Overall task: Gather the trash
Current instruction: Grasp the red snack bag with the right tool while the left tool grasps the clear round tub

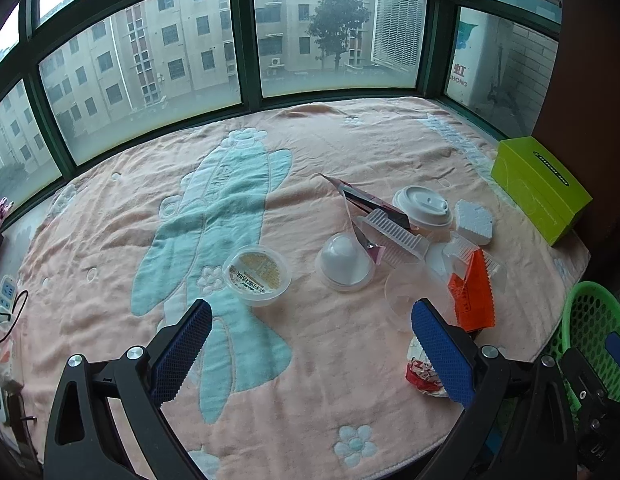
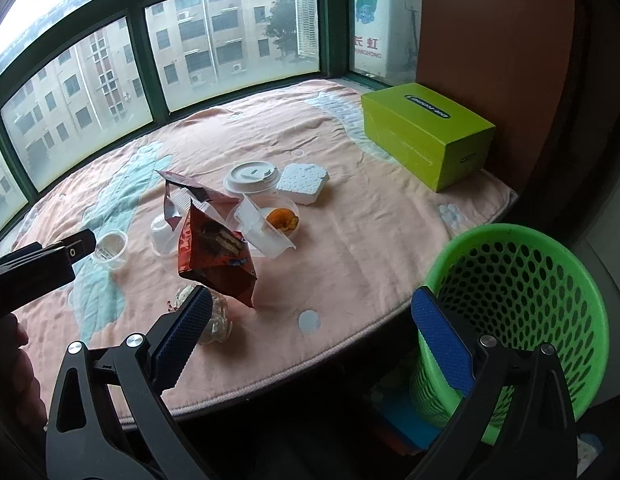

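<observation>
Pink blanket (image 1: 350, 152) with a pale blue cartoon figure covers the window-side ledge we work over, and the trash sits in a loose heap toward its right half. At the heap's centre in the right wrist view we see an orange-red snack wrapper (image 2: 218, 256) standing tilted, with a darker torn wrapper (image 2: 182, 192) rising behind it. A clear ribbed tray (image 2: 262, 232) lies just beside them at three o'clock, touching a clear bowl with an orange scrap (image 2: 284, 220) in it. At twelve o'clock rest a white cup lid (image 2: 250, 178) and a white foam block (image 2: 302, 180), side by side. At nine o'clock sit an upturned white cup (image 2: 162, 234) and a small sealed pudding cup (image 2: 108, 248). A crumpled wrapper (image 2: 218, 316) lies at six o'clock near the blanket's edge.

Our left gripper (image 1: 310, 344) hovers over the blanket with its jaws spread wide, gripping nothing — our right gripper (image 2: 310, 336) likewise gapes empty. A green mesh basket (image 2: 550, 280) stands off the ledge at four o'clock, and a lime green box (image 2: 426, 128) sits at one o'clock, well apart from the heap.
</observation>
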